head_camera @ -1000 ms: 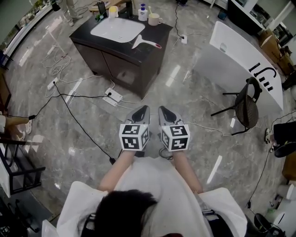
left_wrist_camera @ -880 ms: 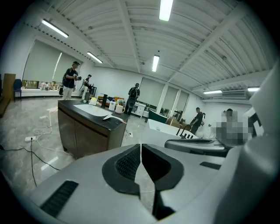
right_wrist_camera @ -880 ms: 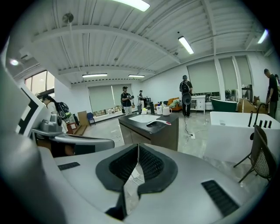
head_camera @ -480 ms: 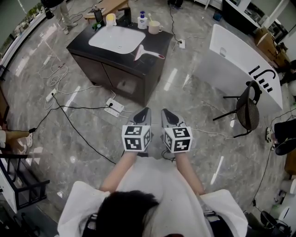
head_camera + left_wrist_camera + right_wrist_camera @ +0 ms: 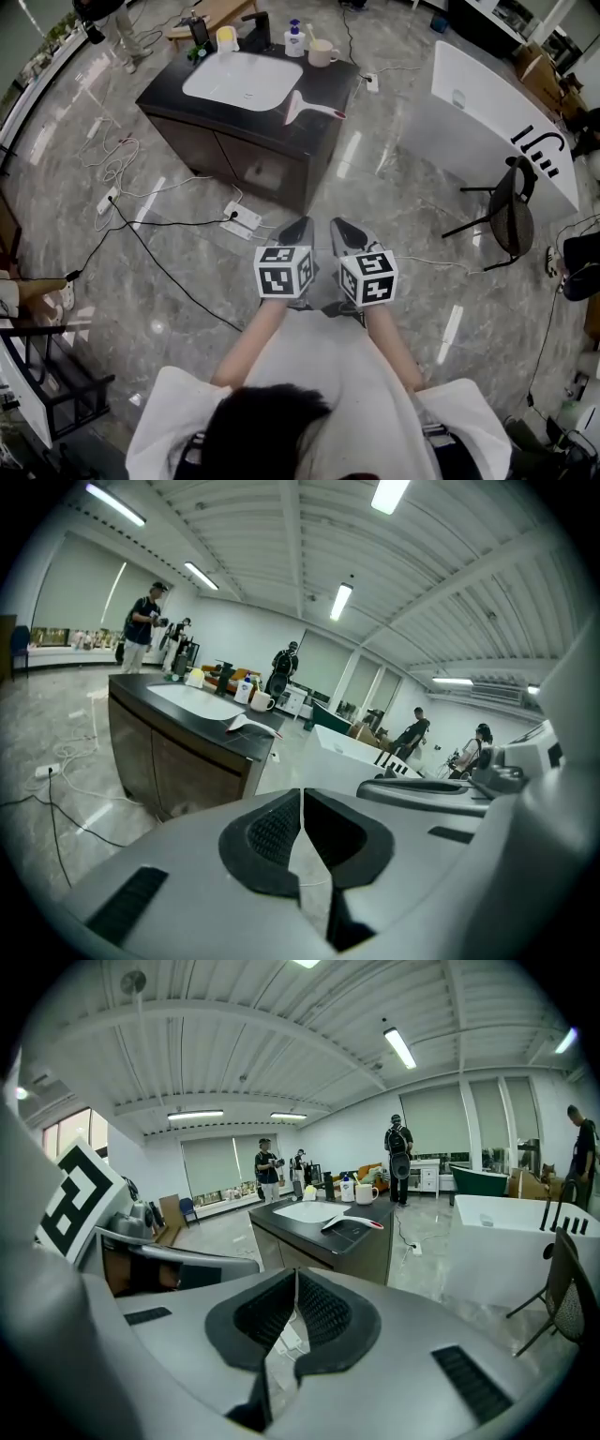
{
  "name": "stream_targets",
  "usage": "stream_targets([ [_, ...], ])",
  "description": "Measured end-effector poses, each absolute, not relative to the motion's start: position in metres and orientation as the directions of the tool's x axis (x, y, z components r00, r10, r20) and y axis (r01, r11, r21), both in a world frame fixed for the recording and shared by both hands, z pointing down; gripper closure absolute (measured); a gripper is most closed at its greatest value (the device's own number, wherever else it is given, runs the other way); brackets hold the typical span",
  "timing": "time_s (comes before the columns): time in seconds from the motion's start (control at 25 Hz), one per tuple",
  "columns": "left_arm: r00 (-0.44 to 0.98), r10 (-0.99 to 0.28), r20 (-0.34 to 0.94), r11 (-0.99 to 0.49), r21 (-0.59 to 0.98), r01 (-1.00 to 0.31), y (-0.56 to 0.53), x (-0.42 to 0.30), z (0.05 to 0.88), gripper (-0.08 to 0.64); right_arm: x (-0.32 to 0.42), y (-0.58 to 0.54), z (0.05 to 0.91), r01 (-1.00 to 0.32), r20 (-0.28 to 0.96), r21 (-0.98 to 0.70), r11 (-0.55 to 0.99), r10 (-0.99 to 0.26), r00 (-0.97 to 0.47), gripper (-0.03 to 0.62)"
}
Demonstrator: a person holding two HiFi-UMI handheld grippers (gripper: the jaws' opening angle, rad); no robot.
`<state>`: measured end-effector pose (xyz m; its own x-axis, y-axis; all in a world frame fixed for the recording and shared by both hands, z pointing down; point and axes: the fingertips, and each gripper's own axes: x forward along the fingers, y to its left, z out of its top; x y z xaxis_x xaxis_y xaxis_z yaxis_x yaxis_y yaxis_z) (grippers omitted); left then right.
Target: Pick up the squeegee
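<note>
White squeegee with a red-tipped handle lies at the near right corner of the dark bench, just right of its white sink. The left tongs and right tongs hover side by side above the grey marble floor, well short of the bench, each pressed together and empty.

— What is the person wearing?
— A white short-sleeved top; the hair is dark.
— And the tools?
— The left tool and right tool have grey pointed shells and black ribbed pads. Each carries a white cube printed with black square markers.
</note>
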<state>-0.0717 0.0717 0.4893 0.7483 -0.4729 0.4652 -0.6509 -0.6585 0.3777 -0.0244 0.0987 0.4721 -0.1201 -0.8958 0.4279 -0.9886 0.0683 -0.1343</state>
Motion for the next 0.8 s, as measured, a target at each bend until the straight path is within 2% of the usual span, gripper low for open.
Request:
stream_targets([
  [0.44,0.776,-0.420,0.472,-0.677,0.407,-0.614,0.059,-0.078,0.501,0.526,-0.028,0.086,0.483,-0.991,0.448,-0.131,0.040,-0.889,-0.095,0.563],
  [0.8,0.781,-0.435,0.448,-0.679,0.406,-0.611,0.043,-0.079,0.493,0.526,-0.044,0.071,0.472,-0.986,0.418,-0.093,0.142,-0.893,-0.168,0.563],
])
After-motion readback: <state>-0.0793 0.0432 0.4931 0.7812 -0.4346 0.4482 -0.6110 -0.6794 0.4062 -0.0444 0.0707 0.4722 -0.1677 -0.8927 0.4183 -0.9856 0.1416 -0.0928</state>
